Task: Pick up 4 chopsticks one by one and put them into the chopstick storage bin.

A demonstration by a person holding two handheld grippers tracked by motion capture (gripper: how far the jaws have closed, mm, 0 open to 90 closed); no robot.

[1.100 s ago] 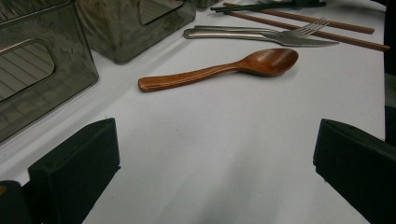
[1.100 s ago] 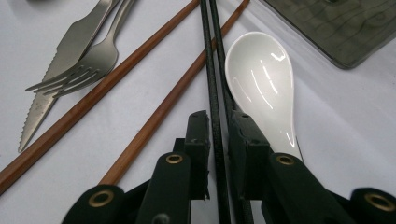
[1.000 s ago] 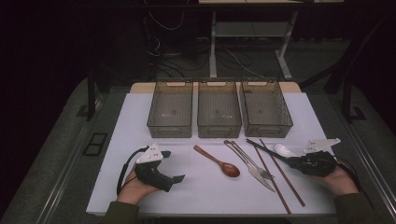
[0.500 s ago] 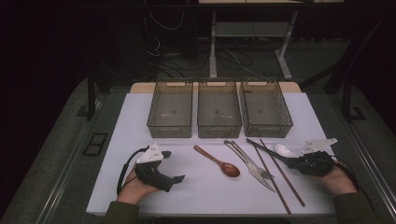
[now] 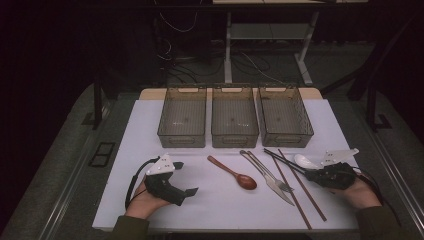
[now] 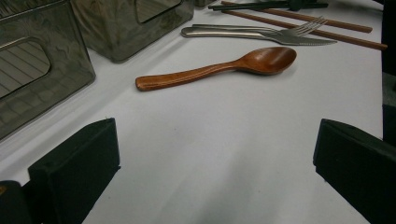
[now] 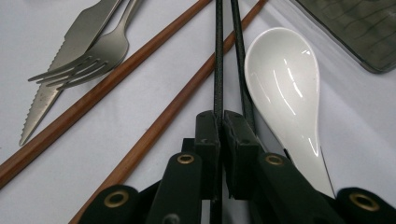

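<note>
Two thin black chopsticks [image 7: 218, 70] lie side by side on the white table. Their near ends sit pinched between black jaws, touching a white ceramic spoon [image 7: 285, 88].

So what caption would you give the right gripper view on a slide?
Right gripper closing its fingers on black chopsticks, beside a white spoon.

No readable text, no labels, no brand marks, no numbers, no signs on anything in the three views
</note>
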